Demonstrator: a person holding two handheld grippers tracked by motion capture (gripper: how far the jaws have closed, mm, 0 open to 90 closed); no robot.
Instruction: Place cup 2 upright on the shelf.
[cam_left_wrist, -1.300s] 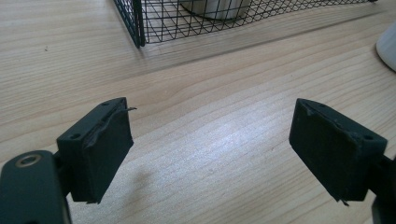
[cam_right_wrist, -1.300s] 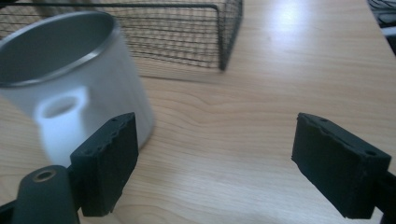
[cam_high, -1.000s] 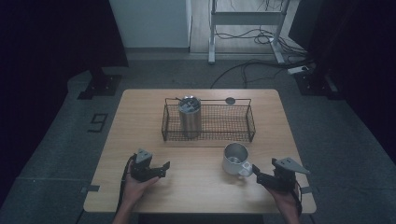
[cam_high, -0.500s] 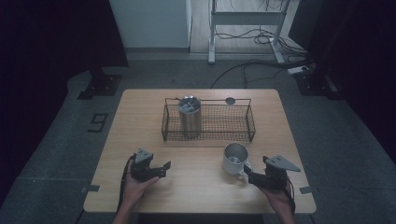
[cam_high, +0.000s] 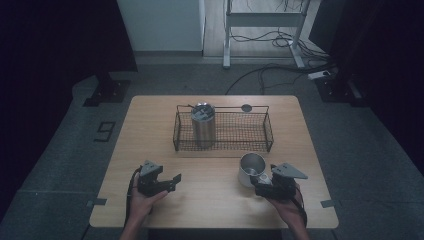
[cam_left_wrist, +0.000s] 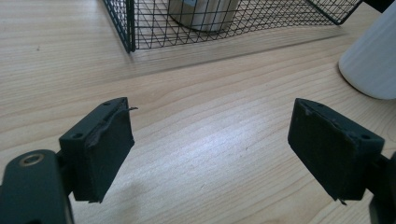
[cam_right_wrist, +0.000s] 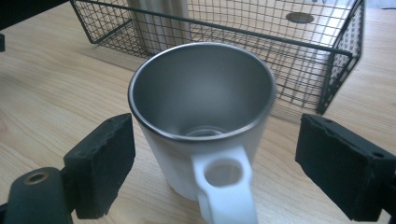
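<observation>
Pale wood grain runs across the table (cam_high: 215, 200), which stands on grey carpet in a dim room, with dark drapes at both sides and cables trailing by a metal frame beyond. A white mug (cam_high: 251, 169) with a steel inside stands on the boards just in front of a black wire basket (cam_high: 260, 135) holding a steel tumbler (cam_high: 203, 124). The right gripper (cam_right_wrist: 215, 158) has just been opening; its jaws flank the mug's handle without touching. The left gripper (cam_left_wrist: 210, 149) hovers over bare wood, jaws apart and empty.
</observation>
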